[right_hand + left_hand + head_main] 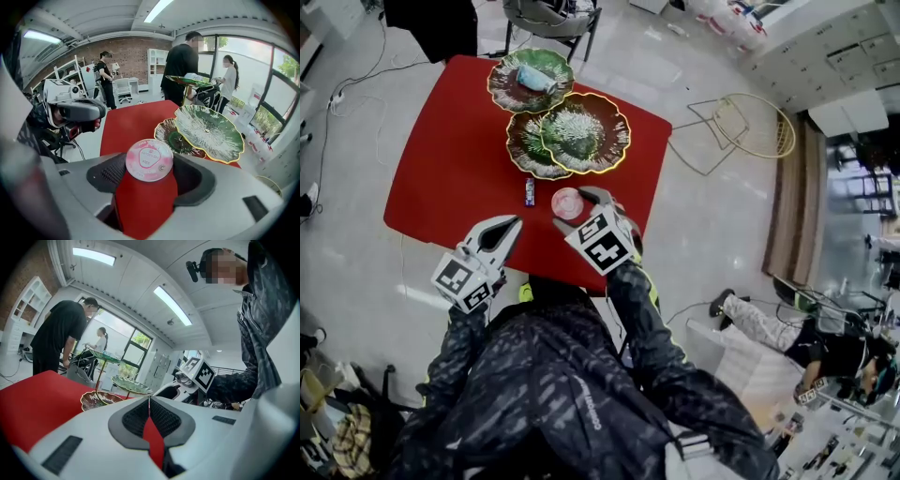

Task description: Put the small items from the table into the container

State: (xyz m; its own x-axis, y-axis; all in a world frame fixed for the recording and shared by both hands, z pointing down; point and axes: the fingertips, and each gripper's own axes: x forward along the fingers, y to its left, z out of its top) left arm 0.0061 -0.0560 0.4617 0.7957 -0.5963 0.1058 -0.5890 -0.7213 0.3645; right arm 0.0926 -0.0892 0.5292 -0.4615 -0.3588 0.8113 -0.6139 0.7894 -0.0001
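Nearest the lens, the person's dark jacket [553,375] fills the lower frame, both sleeves reaching up to the red desk [450,159]. At lower left the left gripper [510,225] hovers over the desk's near edge, its jaws closed tip to tip with nothing between them. At centre the right gripper [572,212] has its jaws set against both sides of a pink round disc [149,160] lying flat near the desk's front edge. Just left of it lies a small blue packet [530,192]. Above stand three leaf-shaped dishes [586,132] on tiers; the topmost, in the upper centre, carries a pale blue item [534,79].
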